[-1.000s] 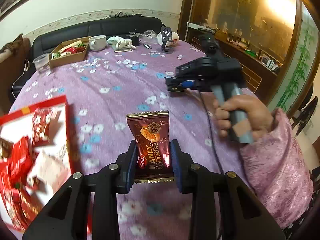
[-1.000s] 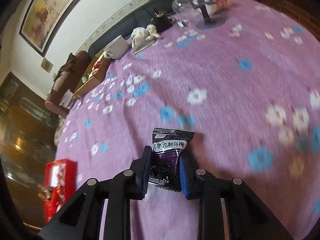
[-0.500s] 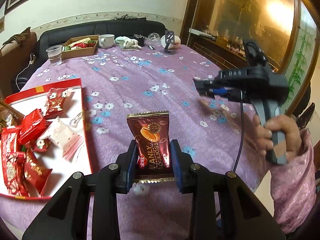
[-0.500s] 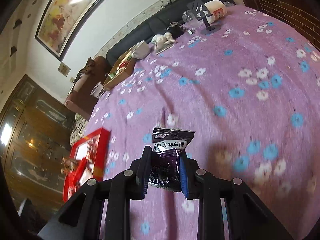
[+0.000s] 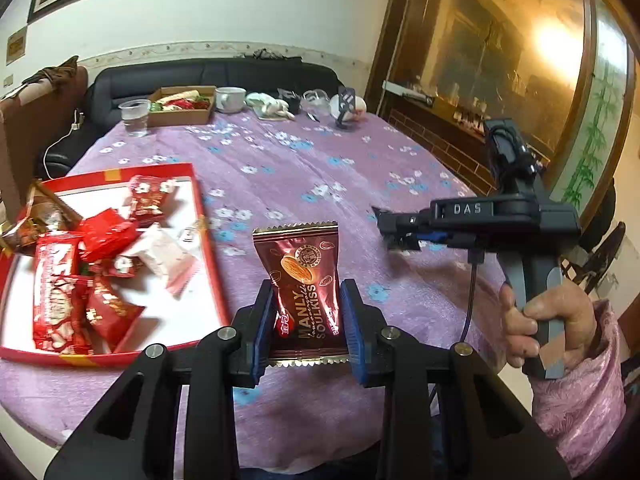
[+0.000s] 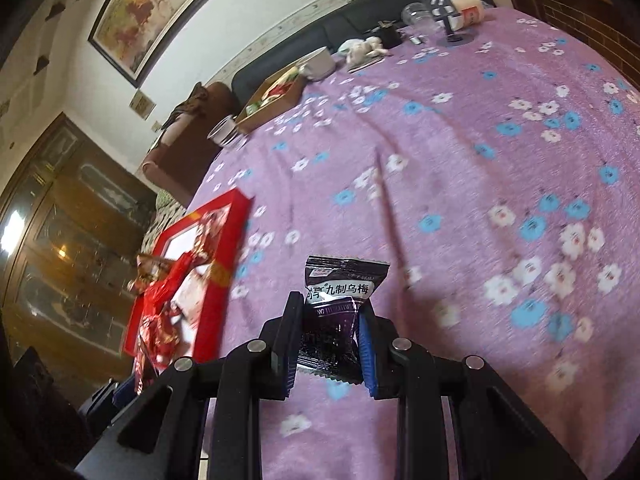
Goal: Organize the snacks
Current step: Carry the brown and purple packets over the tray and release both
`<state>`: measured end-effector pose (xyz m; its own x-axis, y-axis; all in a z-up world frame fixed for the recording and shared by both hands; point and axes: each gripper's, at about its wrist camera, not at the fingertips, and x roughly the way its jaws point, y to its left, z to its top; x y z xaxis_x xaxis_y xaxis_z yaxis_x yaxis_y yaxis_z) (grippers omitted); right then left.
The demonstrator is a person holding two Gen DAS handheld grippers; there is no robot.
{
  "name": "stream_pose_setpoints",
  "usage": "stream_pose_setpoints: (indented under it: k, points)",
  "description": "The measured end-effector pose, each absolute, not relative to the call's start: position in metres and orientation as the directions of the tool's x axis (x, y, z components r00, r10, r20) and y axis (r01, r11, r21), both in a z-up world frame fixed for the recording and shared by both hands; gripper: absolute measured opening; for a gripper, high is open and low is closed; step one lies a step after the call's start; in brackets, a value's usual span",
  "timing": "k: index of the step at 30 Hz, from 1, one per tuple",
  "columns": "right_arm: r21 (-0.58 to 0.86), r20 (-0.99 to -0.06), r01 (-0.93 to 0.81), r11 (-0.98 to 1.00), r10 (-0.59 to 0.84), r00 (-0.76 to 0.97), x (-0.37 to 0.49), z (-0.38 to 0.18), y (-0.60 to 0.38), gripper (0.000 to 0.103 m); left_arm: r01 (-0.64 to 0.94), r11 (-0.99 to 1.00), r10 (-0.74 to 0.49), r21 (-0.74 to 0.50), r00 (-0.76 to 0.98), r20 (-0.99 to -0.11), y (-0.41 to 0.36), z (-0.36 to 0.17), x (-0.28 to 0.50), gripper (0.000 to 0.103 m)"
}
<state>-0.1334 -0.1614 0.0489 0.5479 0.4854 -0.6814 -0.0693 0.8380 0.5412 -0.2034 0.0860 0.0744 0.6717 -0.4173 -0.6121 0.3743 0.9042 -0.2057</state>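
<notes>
Nearest the lens, the left gripper (image 5: 307, 322) is clamped on a brown packet (image 5: 306, 284), upright between its blue pads and lifted off the table. The right gripper (image 6: 329, 344) likewise pinches a dark plum packet (image 6: 336, 308) by its lower half, also held above the purple cloth (image 6: 460, 168). In the left view the right gripper shows side-on with a hand (image 5: 538, 320) around its grip, but its fingers are too blurred there to read.

Just to the left of the brown packet lies the red tray (image 5: 208, 248), touching the cloth and already holding a loose heap of red wrappers (image 5: 80, 276) plus a pale one (image 5: 160, 250). Both carried packets are near the tray but not yet over it.

Further back stand a plastic cup (image 5: 134, 116), a cardboard box (image 5: 182, 110) with more snacks, and a mug (image 5: 230, 98), well apart from the tray.

By the look of it the sorting is well along: most of the snacks sit in the tray, no loose ones show on the near cloth, and these two remain to be set down. Whether the box's contents also belong to the job I cannot tell.
</notes>
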Motion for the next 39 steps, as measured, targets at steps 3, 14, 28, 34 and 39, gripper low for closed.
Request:
stream_pose_setpoints:
  k: [3,14,28,34,39]
  points:
    - [0.538,-0.680,-0.095,0.838,0.498,0.538,-0.136,0.054,-0.144,0.026,0.352,0.910,-0.410,-0.218,0.692,-0.594,0.104,0.078,-0.207,0.030]
    - [0.511,-0.670,-0.200,0.836,0.533,0.517,-0.129,0.076,-0.071,0.026,0.237,0.944,-0.326,-0.229,0.779,-0.535,0.184,0.091,-0.219,0.030]
    - [0.504,-0.655,-0.332,0.798,0.603,0.455,-0.100,0.097,0.019,0.026,0.034,0.973,-0.152,-0.228,0.838,-0.525,0.278,0.088,-0.209,0.030]
    - [0.494,-0.657,-0.398,0.773,0.632,0.410,-0.089,0.099,0.064,0.026,0.015,0.979,-0.124,-0.205,0.838,-0.532,0.287,0.085,-0.194,0.030]
    - [0.491,-0.662,-0.442,0.751,0.651,0.372,-0.084,0.097,0.095,0.026,0.015,0.982,-0.115,-0.189,0.841,-0.529,0.287,0.086,-0.184,0.030]
